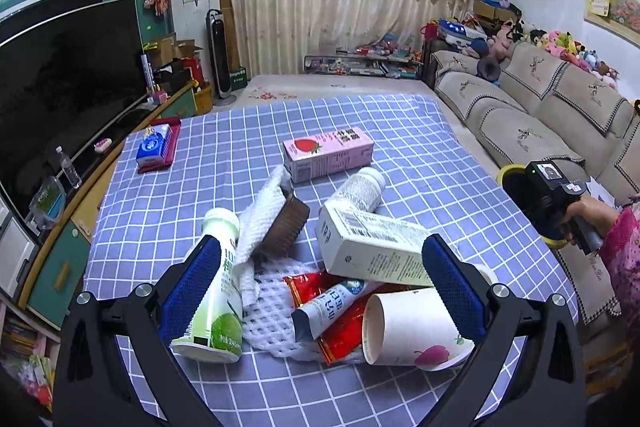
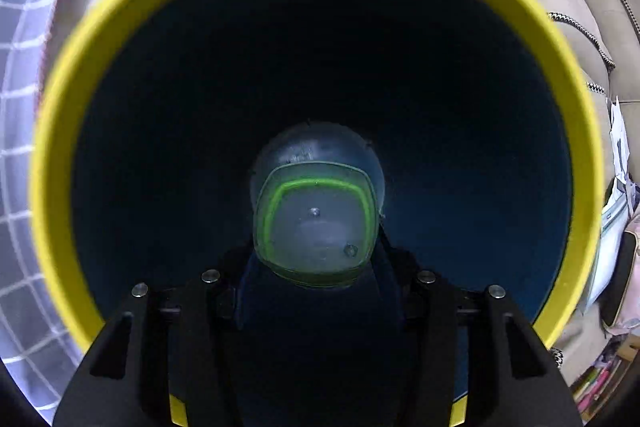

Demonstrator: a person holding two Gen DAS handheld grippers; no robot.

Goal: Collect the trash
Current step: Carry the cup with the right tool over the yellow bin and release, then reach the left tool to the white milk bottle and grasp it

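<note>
Right tool [image 2: 316, 267] grips a green-rimmed bottle [image 2: 316, 219] over the yellow bin [image 2: 52, 131] for dropping; left tool [image 1: 316, 291] gapes empty above desk litter.

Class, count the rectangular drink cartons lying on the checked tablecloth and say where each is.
2. The pink strawberry carton lies alone at mid-table; the white carton rests tilted on the nearer trash pile. Others may be hidden underneath.

black claw [image 1: 320, 279], blue textured pads [image 1: 192, 287], silver screws; pink, seemingly floral sleeve [image 1: 622, 251].
</note>
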